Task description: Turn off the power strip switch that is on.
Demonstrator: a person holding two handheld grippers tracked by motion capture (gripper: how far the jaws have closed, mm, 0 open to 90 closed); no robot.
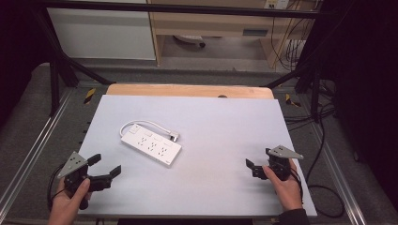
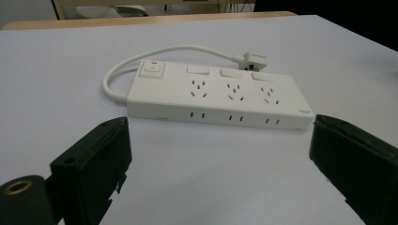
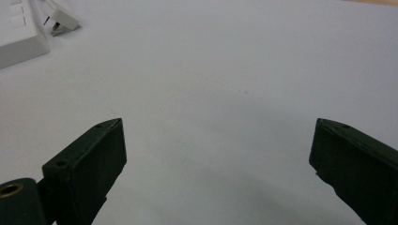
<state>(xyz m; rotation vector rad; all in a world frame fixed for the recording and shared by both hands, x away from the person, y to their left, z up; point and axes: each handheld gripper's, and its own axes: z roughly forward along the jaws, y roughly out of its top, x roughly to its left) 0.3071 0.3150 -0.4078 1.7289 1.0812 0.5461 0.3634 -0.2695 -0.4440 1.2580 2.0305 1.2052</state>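
A white power strip [image 1: 151, 145] lies flat on the pale table sheet [image 1: 220, 136], left of centre, with its short white cord looped behind it and the plug [image 1: 174, 137] resting beside its far edge. My left gripper [image 1: 104, 165] is held near the front left corner, open, nothing between its jaws, facing the strip [image 2: 220, 96] from a short way off. My right gripper [image 1: 258, 161] is at the front right, open and empty, over bare sheet. The strip's corner [image 3: 19, 33] and the plug [image 3: 60, 19] show at the top left of the right gripper view.
A wooden tabletop edge [image 1: 187, 90] sticks out behind the sheet. A black frame [image 1: 56, 70] surrounds the table, and cables [image 1: 324, 154] trail on the floor at the right. A cabinet [image 1: 103, 33] and a wooden shelf [image 1: 211, 23] stand beyond.
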